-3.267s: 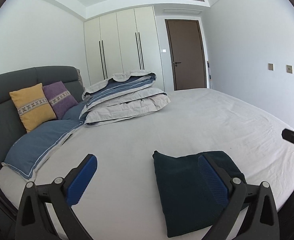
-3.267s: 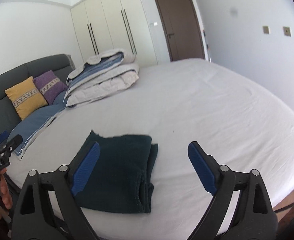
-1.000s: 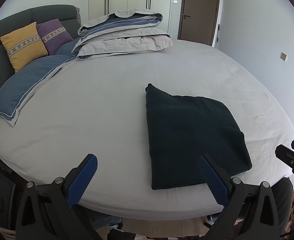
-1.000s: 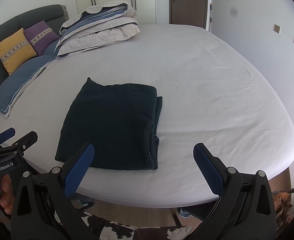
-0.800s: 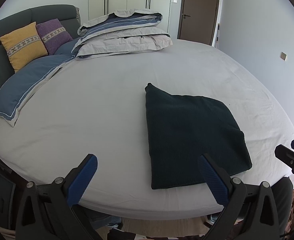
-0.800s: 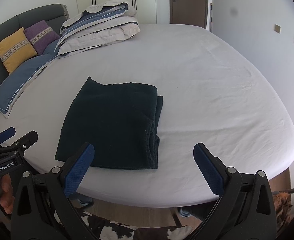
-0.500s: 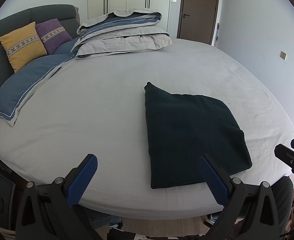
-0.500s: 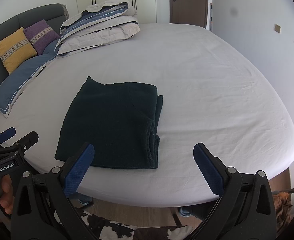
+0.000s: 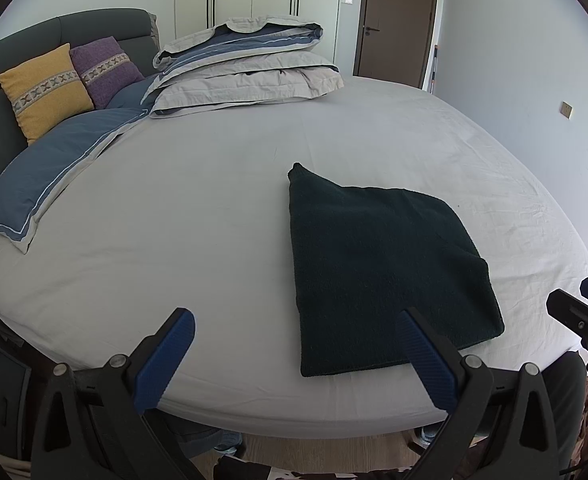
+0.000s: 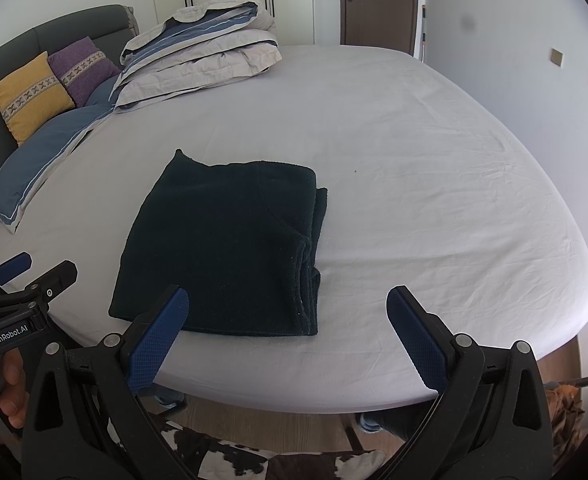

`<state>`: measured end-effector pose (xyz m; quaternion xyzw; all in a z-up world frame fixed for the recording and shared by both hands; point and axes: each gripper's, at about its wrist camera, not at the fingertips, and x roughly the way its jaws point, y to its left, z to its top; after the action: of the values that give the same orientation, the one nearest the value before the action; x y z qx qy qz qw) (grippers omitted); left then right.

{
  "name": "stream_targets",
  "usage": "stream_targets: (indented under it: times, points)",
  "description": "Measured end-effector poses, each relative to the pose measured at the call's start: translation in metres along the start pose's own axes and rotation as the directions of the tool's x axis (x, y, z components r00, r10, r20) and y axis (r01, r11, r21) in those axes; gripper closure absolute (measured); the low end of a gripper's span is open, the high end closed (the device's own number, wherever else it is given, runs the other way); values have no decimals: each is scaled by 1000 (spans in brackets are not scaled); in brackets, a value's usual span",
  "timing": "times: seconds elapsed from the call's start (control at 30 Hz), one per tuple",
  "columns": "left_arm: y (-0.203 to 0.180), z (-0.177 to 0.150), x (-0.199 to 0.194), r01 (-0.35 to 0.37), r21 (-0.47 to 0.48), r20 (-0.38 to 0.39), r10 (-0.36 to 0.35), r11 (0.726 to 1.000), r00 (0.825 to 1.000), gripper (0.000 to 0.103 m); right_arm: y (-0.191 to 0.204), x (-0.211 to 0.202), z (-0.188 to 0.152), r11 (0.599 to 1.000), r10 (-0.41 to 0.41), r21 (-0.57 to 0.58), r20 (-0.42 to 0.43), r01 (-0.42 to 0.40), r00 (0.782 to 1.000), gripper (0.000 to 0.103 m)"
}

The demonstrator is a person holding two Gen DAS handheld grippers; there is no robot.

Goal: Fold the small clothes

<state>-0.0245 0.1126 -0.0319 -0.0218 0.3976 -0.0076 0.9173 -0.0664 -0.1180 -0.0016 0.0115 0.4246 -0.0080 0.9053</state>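
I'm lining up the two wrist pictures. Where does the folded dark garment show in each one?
Left wrist: the folded dark garment lies right of centre on the bed.
Right wrist: the garment lies left of centre, stacked edges facing right.
Shared landmark: the yellow cushion at far left in both.

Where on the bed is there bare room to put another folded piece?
Bare sheet lies right of the dark cloth up to the bed edge, and between cloth and duvet. The headboard side is crowded with duvet and pillows.
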Motion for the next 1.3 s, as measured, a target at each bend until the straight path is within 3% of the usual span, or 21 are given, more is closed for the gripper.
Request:
stream_targets:
  times: [1.3]
  points:
    - [0, -5, 4, 0, 2, -4, 0, 1000, 1000, 0, -2, 7, -4, 1000, 10, -17, -12, -10, 1000, 2]
